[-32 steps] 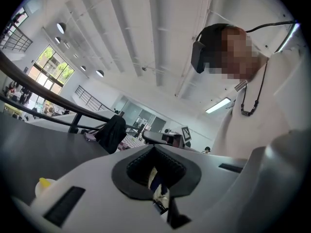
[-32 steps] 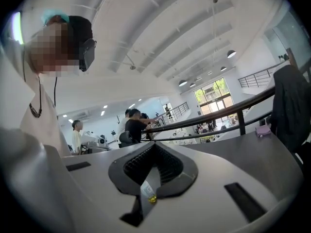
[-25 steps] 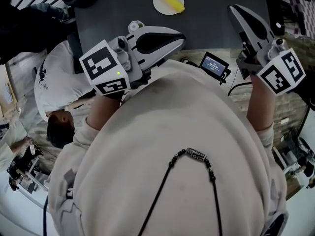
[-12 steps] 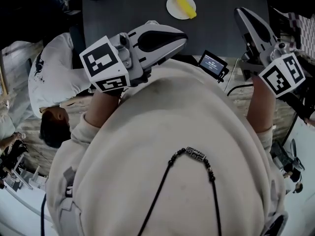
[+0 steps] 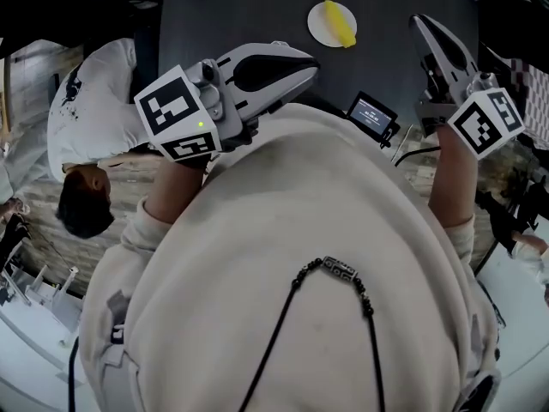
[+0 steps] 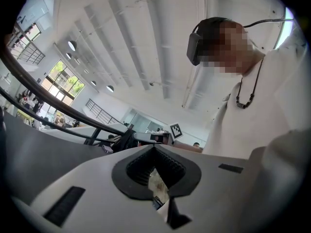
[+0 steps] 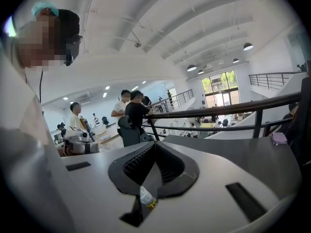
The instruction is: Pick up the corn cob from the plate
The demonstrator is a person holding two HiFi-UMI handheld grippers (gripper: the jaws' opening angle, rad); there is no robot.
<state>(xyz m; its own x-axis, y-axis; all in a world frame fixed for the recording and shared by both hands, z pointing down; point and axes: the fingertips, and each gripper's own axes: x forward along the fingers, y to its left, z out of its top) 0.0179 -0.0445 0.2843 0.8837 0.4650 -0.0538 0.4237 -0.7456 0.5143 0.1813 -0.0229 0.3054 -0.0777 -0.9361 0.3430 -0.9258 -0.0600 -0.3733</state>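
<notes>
A yellow corn cob lies on a small white plate at the far side of a dark table in the head view. My left gripper is held in front of my chest at the table's near edge, pointing right, jaws shut and empty. My right gripper is raised at the right, level with the plate but well to its right, also shut on nothing. In the left gripper view the left gripper has its jaws meeting at the tip. The right gripper looks the same in its own view.
A small device with a lit screen and its cable sit at the table's near edge between my hands. A person in a white shirt stands left of the table. A black railing and other people stand beyond the table.
In the head view the plate with the corn has drifted right and slightly down. The right gripper has shifted a little; both grippers stay shut and empty.
</notes>
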